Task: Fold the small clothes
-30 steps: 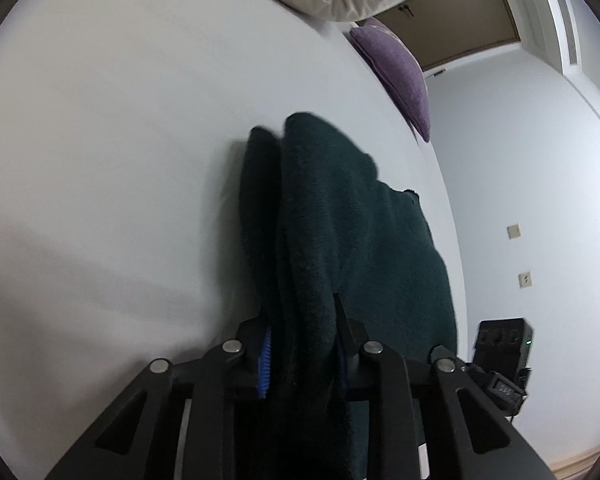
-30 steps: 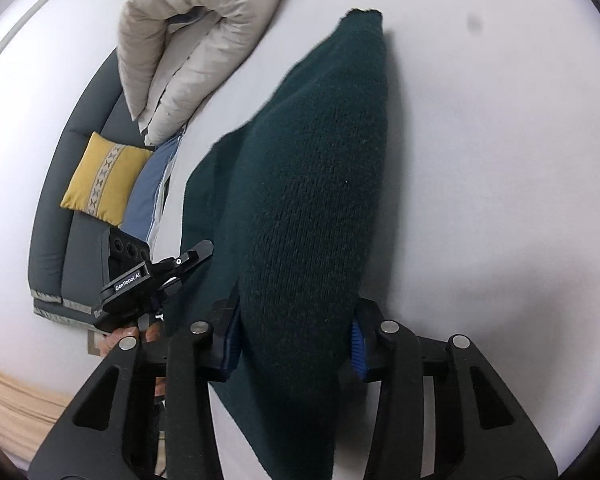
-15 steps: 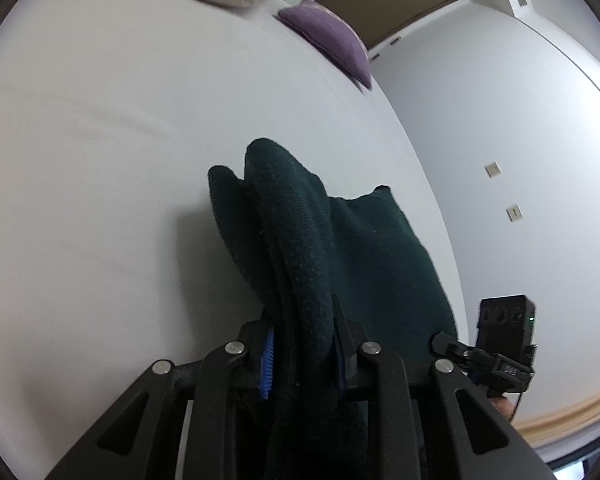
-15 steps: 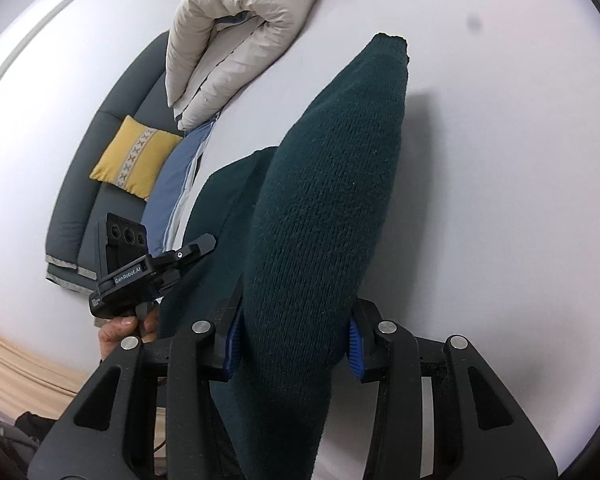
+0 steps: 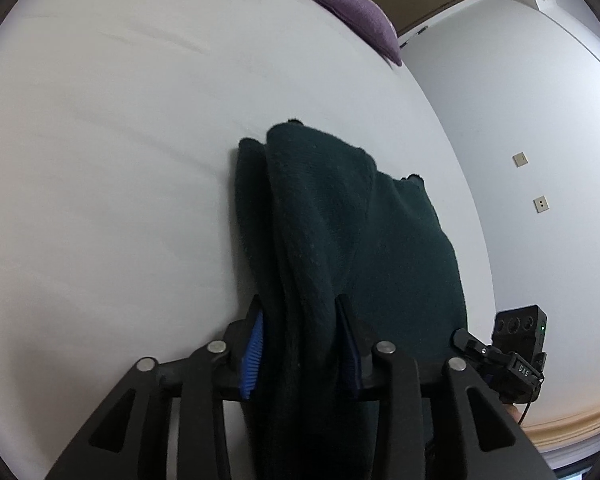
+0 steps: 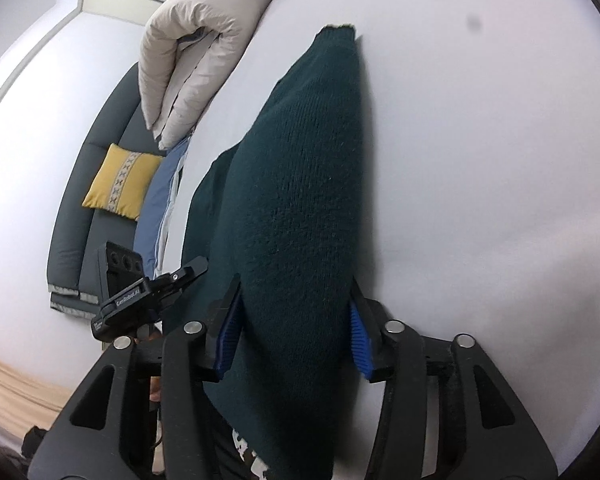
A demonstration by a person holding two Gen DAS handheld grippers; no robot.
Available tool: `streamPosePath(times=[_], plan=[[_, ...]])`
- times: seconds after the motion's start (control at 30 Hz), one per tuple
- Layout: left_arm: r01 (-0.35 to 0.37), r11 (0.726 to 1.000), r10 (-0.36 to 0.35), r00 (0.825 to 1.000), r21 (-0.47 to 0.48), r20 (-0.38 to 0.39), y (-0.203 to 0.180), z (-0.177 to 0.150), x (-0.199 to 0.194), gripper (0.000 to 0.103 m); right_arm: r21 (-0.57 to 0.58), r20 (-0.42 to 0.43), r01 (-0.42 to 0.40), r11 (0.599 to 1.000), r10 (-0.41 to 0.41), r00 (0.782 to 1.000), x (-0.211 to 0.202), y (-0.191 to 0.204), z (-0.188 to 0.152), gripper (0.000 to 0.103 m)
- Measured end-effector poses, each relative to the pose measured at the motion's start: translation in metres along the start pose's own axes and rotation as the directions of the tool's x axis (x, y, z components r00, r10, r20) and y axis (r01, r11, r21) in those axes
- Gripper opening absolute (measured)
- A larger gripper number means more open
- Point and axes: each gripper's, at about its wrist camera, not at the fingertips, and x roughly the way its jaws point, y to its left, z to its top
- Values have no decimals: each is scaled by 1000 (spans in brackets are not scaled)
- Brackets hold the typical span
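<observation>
Left tool [image 5: 300, 336] astride dark green sweater [image 5: 352, 232] – jaws just opening, white bed [image 5: 120, 140]

A wide bed [image 5: 120, 160] with a smooth white sheet carries everything. A dark green knitted sweater [image 5: 340, 220] lies on it, folded double, near the right edge in the left wrist view. At the far end of the bed lies a purple pillow [image 5: 360, 16], close to that same edge. A folded beige duvet [image 6: 196, 52] rests at the far end too.
</observation>
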Motion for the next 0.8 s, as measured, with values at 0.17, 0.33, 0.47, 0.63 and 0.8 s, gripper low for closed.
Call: streamPosePath(times=[0.17, 0.33, 0.47, 0.63, 0.8], plan=[[-65, 997, 62, 993, 28, 97, -3, -9, -30, 41, 6, 95, 108, 994, -108, 990, -29, 6, 4, 47], [-88, 995, 77, 981, 53, 176, -14, -23, -56, 51, -15, 139, 169, 985, -166, 976, -53, 26, -2, 47], [-82, 995, 72, 983, 52, 171, -16, -34, -56, 55, -56, 111, 162, 985, -155, 982, -54, 40, -14, 47], [-99, 995, 94, 988, 34, 122, -12, -43, -37, 63, -20, 8, 170, 985, -170, 985, -23, 30, -25, 51], [-87, 995, 84, 994, 39, 76, -12, -51, -19, 61, -99, -8, 154, 983, -155, 988, 0, 43, -23, 34]])
